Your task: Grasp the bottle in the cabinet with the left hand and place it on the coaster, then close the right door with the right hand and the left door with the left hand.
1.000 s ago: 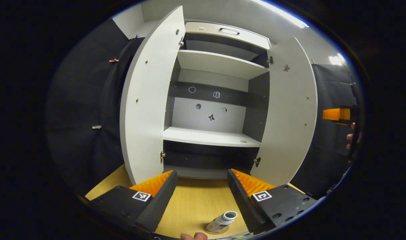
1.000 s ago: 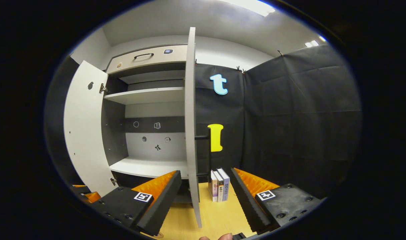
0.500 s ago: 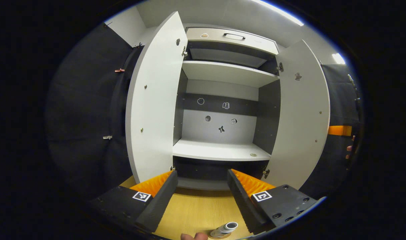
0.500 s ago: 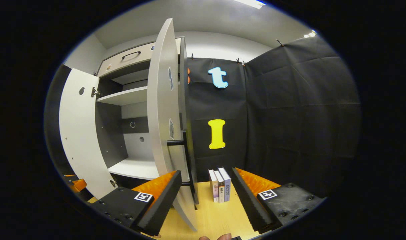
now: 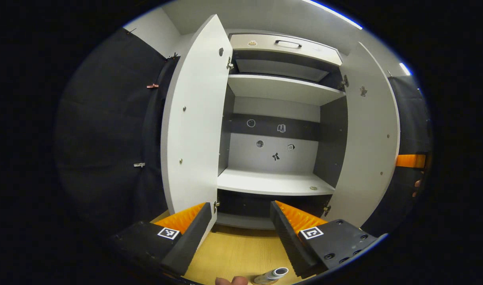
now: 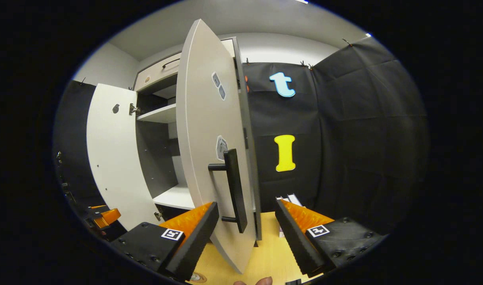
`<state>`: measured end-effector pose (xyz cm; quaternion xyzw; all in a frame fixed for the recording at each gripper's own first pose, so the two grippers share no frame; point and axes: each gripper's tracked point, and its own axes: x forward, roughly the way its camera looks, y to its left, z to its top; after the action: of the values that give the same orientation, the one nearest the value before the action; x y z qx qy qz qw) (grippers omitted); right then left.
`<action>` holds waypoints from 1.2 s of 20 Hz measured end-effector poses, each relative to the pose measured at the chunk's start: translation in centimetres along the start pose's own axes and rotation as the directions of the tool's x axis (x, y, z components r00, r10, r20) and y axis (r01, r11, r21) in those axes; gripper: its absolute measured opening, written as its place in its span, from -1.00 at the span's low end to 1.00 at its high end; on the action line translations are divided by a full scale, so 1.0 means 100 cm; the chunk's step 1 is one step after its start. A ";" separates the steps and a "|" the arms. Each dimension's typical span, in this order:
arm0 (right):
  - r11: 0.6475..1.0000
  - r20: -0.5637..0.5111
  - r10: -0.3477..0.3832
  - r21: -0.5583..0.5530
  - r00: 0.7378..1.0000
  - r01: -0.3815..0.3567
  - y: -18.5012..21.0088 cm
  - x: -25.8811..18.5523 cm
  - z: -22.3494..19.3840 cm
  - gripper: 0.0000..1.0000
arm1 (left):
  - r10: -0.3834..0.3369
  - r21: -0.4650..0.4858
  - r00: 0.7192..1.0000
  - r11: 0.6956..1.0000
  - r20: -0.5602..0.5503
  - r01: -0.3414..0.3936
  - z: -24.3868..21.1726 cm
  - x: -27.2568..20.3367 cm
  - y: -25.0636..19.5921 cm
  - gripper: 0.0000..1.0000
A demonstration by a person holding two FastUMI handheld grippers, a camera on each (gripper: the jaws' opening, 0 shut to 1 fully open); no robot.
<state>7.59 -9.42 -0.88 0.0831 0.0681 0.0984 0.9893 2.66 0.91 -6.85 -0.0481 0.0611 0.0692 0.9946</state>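
Right gripper view: right gripper [image 6: 245,233] released, fingers flanking the right door [image 6: 209,150] handle [image 6: 235,190]; left gripper [image 5: 239,233] released.

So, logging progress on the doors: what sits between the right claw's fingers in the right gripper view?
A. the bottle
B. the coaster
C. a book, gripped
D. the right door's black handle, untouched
D: the black handle of the right door stands in the gap of the open right claw, neither finger touching it.

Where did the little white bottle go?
In the left gripper view, the small white bottle stands on the light wooden tabletop at the bottom edge, in front of the open white cabinet, beside the left gripper's right finger.
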 end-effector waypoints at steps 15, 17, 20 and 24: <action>0.986 -0.014 0.164 0.009 0.986 -0.164 0.079 0.059 -0.016 0.95 | 0.098 -0.004 0.995 0.995 0.017 -0.098 0.002 -0.002 0.045 0.90; 0.983 0.002 0.181 0.018 0.983 -0.181 0.092 0.070 -0.014 0.95 | 0.105 -0.002 0.994 0.994 0.023 -0.105 0.003 -0.002 0.047 0.90; 0.982 0.011 0.190 0.000 0.982 -0.190 0.105 0.088 -0.016 0.94 | 0.125 -0.008 0.992 0.992 0.023 -0.125 0.005 -0.003 0.056 0.89; 0.979 0.021 0.204 -0.002 0.979 -0.204 0.119 0.110 -0.018 0.95 | 0.142 -0.012 0.989 0.990 0.028 -0.142 0.008 -0.008 0.065 0.89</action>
<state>15.80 4.58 -1.87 0.0910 0.0489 0.1985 0.9746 1.04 7.27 -6.49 -0.0476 0.0495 0.1409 0.9876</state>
